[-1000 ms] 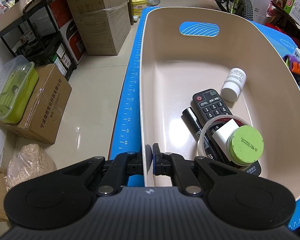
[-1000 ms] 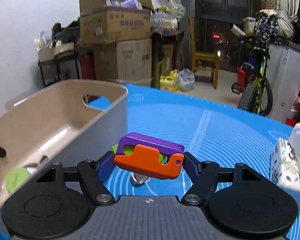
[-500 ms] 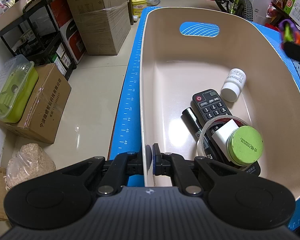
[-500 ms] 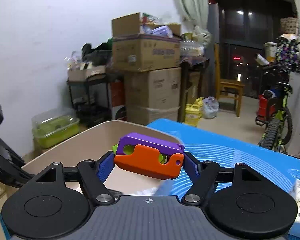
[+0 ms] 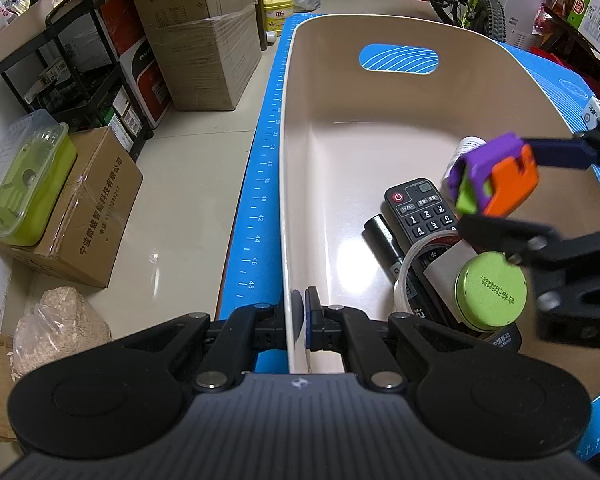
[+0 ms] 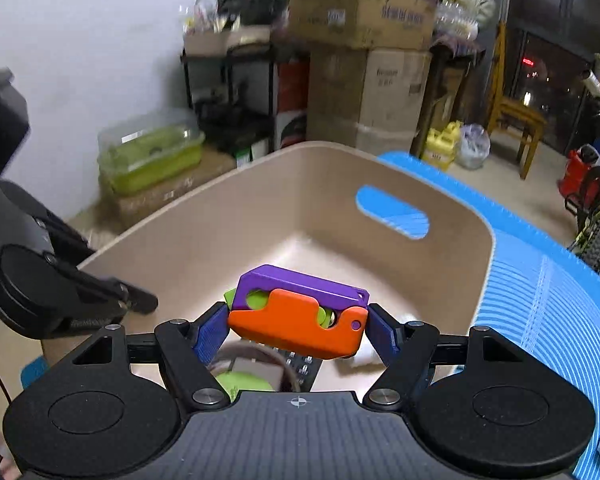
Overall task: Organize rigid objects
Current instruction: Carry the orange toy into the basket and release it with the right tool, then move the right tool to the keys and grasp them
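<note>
We hold the purple-and-orange toy (image 6: pixel 300 316) clamped end to end between the fingers of our right gripper (image 6: pixel 298 328), in the air over the beige bin (image 5: pixel 380 92). Below those fingers, inside the bin, lie a remote control (image 5: pixel 418 210), a green round tin (image 5: pixel 490 290) and a white bottle (image 5: pixel 470 145). Our left gripper (image 5: pixel 300 318) has its fingers pinched together on the bin's near wall.

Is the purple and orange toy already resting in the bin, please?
Not yet. The toy is clamped in the right gripper, in the air above the bin's contents.
</note>
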Demonstrator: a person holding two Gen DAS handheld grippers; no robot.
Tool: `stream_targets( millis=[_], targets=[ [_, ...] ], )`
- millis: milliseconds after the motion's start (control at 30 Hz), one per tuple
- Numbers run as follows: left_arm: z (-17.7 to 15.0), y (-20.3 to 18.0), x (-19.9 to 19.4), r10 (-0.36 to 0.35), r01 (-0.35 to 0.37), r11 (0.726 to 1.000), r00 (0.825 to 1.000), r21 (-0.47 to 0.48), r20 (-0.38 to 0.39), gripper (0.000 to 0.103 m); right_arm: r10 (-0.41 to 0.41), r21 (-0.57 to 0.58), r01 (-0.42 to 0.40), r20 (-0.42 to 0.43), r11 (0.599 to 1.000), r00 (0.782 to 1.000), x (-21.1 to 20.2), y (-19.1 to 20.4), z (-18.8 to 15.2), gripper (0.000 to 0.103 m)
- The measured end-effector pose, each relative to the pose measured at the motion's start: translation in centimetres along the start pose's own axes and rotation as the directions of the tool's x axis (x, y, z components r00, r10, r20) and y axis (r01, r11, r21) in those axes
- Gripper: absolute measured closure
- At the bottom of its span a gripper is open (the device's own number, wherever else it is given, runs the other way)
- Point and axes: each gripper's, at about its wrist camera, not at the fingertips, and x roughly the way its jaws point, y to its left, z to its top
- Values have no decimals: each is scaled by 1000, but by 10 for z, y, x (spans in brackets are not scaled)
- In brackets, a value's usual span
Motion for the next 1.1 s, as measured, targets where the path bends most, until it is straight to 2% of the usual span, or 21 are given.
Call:
stream_targets(
  millis=[267,400,500,600,733,933,1100],
  targets=[
    [0,0,-1,4,-4,1000,1000,4,-1,96,-1,-23,-2,-131,1000,991,24,11,-3,27],
    [0,1,-2,3,-3,1000,1000,3,-1,96,23,6,-22,-112,1000,993,20,7,-3,24],
    [0,1,-2,2,-2,1000,1000,2,-1,96,27,5,-27,-83,1000,996,16,6,-4,20],
    [1,1,-2,1,-1,1000,1000,3,-1,96,14,20,-13,-41,1000,999,6,-3,-7,20],
    [1,1,-2,1,-1,1000,1000,2,0,96,-23,96,17,66,995,998,-19,-26,-6,20],
    [1,0,-2,0,0,1000,1000,4,-3,96,-156,185,123,178,975,972,-52,-70,-7,20],
    [0,-1,-2,3,-3,1000,1000,5,-4,96,-251,268,195,192,943,949,-56,-109,-23,20]
  ],
)
